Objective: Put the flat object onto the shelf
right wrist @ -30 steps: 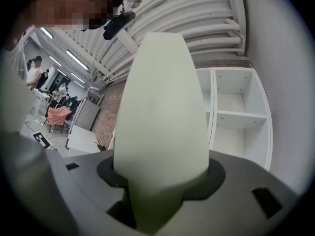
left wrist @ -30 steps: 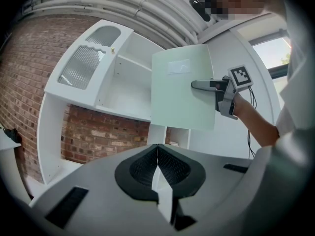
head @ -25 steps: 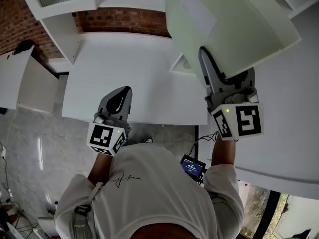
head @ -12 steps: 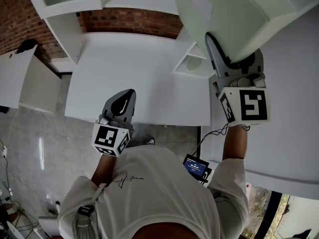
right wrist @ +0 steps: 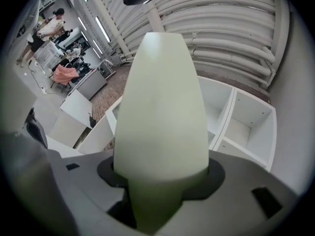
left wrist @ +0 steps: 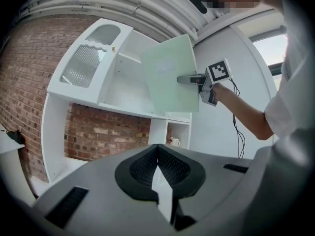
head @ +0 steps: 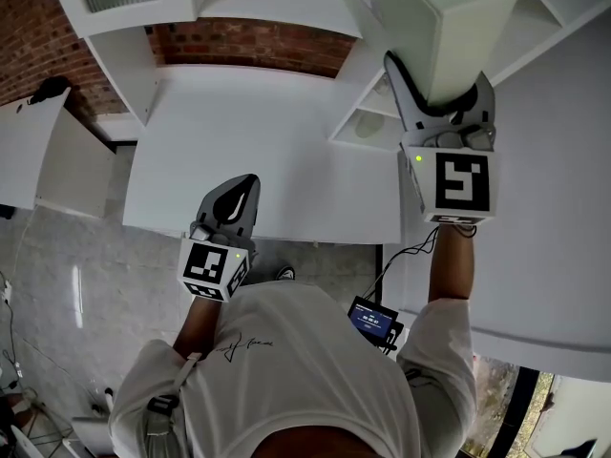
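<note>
The flat object (head: 449, 27) is a pale green, stiff, thick board. My right gripper (head: 434, 89) is shut on its lower edge and holds it up edge-on in front of the white shelf unit (head: 382, 122). In the left gripper view the flat object (left wrist: 170, 75) stands upright before the open upper shelf (left wrist: 123, 90), with the right gripper (left wrist: 189, 78) at its right edge. The right gripper view is mostly filled by the flat object (right wrist: 160, 112) wedged between the jaws of my right gripper (right wrist: 157, 181). My left gripper (head: 239, 187) hangs low over the table's front edge, shut and empty.
A white table (head: 258, 141) lies below against a brick wall (head: 248, 41). A white mug (left wrist: 173, 141) stands in a lower shelf compartment. White open compartments (right wrist: 241, 127) lie to the right of the held object. A cupboard door with ribbed glass (left wrist: 91, 58) stands open at the left.
The right gripper has lifted the flat object up and forward toward the shelf, and the object now looks edge-on from the head view. The left gripper has barely moved.
</note>
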Available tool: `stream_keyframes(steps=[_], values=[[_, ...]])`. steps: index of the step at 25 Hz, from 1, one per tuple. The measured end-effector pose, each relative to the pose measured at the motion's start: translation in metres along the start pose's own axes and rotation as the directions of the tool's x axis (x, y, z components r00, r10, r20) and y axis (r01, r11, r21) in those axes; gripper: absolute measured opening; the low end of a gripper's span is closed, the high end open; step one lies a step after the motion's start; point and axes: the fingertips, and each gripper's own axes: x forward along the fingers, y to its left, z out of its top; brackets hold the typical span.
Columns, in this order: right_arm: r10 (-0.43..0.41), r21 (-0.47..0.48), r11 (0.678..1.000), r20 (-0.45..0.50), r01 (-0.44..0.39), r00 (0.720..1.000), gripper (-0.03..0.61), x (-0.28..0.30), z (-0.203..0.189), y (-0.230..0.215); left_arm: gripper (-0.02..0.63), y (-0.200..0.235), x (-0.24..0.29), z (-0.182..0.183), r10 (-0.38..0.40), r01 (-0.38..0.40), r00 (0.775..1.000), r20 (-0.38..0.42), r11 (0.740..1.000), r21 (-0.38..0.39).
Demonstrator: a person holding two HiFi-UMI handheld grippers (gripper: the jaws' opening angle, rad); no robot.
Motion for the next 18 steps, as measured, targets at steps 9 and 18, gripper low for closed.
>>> stream_keyframes(steps=[9,18], values=[[-0.014,-0.095,0.995,-0.041,0.010,0.999,0.264,0.013,-0.007,0.006,0.014,0.002,-0.002,0.005,0.002,-0.002,1.000,0.006,1.000,0.008],[-0.029,-0.235,0.972,-0.093,0.006,0.995,0.264,0.027,-0.022,0.026,0.014,-0.002,0.000,0.003,-0.008,0.008,1.000,0.004,1.000,0.004]])
